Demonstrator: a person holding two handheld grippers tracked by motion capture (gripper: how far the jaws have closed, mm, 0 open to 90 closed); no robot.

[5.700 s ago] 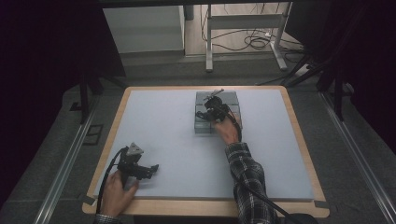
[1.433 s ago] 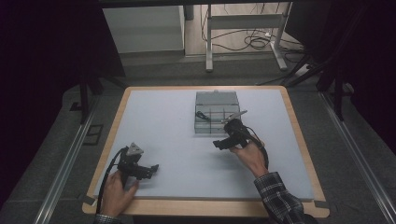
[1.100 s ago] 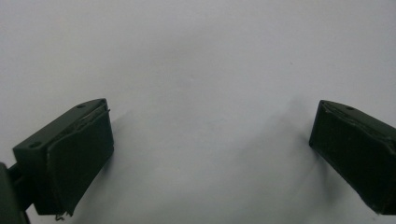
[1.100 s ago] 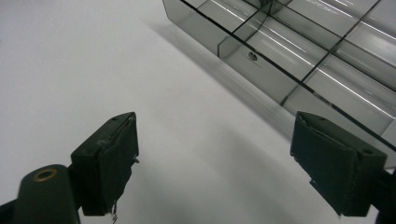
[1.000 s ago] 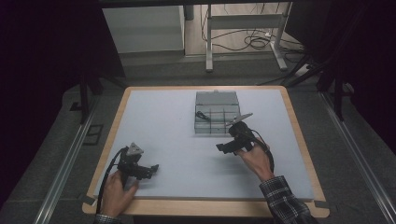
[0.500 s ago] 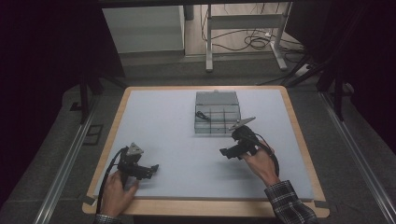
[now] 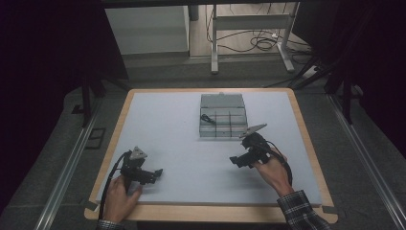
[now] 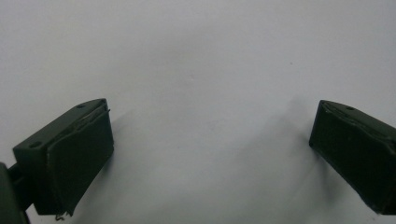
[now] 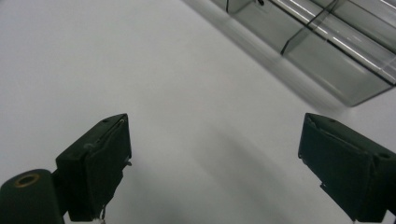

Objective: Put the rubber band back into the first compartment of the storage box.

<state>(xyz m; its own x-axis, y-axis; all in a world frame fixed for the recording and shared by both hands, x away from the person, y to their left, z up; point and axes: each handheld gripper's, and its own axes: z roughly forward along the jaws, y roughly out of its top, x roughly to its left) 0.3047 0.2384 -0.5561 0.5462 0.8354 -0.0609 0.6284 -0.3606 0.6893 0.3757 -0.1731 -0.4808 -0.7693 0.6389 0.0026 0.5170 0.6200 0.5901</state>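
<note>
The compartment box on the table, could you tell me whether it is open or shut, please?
Open. The compartment box has its lid laid back flat behind it, its dividers are exposed, and a small dark item lies in one left cell.

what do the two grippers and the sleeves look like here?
Both grippers are black with two blocky, flat-faced jaws. The left gripper has a grey three-cornered plate on top and a black cable trailing back past the hand. The right gripper has the same plate and a looping black cable. The right sleeve is dark plaid.
</note>
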